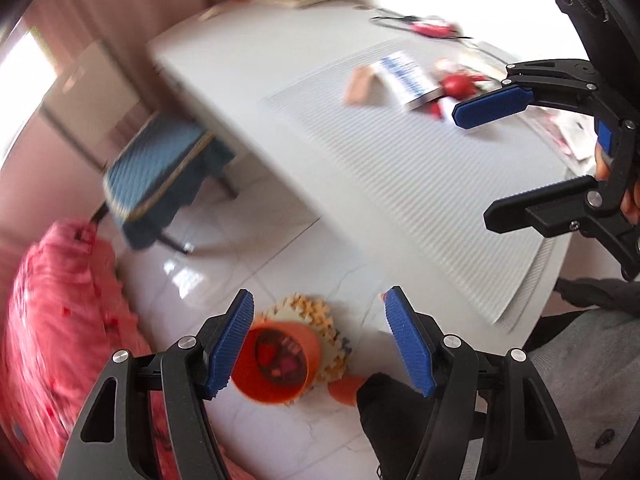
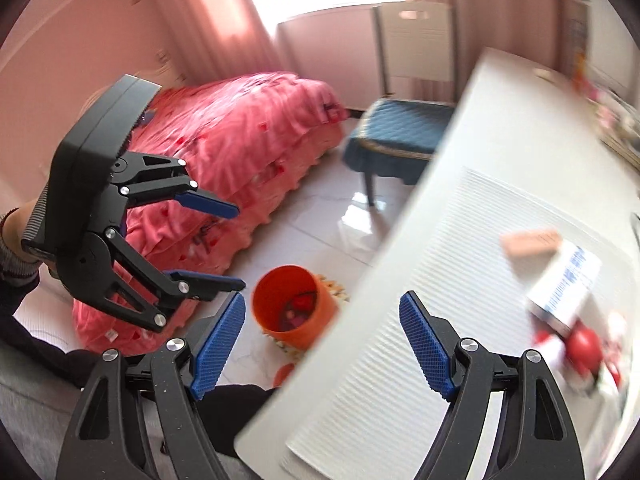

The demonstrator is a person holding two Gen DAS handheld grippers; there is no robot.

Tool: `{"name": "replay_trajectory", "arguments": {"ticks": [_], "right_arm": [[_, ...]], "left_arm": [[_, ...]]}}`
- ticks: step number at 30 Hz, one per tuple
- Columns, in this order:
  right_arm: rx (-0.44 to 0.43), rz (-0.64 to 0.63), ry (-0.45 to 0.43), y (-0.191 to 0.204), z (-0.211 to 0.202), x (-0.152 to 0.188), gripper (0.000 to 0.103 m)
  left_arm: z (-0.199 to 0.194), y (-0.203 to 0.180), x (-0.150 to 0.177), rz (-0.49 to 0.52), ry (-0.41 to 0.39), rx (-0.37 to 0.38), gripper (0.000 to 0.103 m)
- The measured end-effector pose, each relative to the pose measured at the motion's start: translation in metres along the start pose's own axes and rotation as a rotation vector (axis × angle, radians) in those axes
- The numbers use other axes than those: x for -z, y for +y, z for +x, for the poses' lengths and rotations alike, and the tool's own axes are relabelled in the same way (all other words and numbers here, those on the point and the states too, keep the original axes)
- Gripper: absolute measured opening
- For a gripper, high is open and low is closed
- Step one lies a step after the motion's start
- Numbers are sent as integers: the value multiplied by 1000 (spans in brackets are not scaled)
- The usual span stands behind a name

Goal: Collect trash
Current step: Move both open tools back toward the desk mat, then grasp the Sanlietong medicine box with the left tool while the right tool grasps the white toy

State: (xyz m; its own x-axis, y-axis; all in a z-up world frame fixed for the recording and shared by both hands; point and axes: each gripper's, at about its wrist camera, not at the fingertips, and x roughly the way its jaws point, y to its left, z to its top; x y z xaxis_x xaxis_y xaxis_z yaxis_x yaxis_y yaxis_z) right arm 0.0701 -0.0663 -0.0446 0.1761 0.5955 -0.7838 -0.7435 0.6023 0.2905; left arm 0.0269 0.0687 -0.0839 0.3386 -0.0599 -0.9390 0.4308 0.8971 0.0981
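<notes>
An orange bin [image 1: 276, 362] stands on the floor on a small mat, with red scraps inside; it also shows in the right wrist view [image 2: 294, 306]. My left gripper [image 1: 320, 340] is open and empty above the bin. It shows at the left of the right wrist view [image 2: 236, 246]. My right gripper [image 2: 320, 344] is open and empty over the table's near edge; it also shows in the left wrist view [image 1: 472, 164]. Trash lies on the white ribbed mat [image 2: 460, 280]: a tan box [image 2: 530, 242], a white and blue carton [image 2: 564, 288] and red wrappers [image 2: 584, 344].
A white table [image 1: 224, 64] holds the mat, a red tool with cables [image 1: 428, 26] and books at the far end. A blue-cushioned chair [image 2: 400, 132] stands by the table. A pink bed [image 2: 240, 140] lies to the left. The floor is glossy tile.
</notes>
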Motion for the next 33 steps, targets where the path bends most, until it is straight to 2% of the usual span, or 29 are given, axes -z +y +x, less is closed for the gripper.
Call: {"name": "replay_trajectory", "arguments": {"ticks": [5,9,14,17,24,26,33], "right_arm": [[87,121,-39,-47,-43,29,79],[141,194,-49,-79,-62,50,79],[179,271,-50,-122,-82,75,79],[195,304,-49,-140,-83,83,79],[209,376,-44,-178,-68,80,78],[195,387,-32,-183,-63,80,74],[167,358,-12,-186,-26,80,63]], "left_arm": [[6,-36,-38,101,-8,36,69],[16,-61,-65,185,-6,51,69],[26,-81,-102,238,1,81,69],[38,-83,-122,242,16,98,69],[71,-90,-162,210,32,170,69],[80,-94,-168,221,39,191,69],[105,-92,-185,252,76,188,69]]}}
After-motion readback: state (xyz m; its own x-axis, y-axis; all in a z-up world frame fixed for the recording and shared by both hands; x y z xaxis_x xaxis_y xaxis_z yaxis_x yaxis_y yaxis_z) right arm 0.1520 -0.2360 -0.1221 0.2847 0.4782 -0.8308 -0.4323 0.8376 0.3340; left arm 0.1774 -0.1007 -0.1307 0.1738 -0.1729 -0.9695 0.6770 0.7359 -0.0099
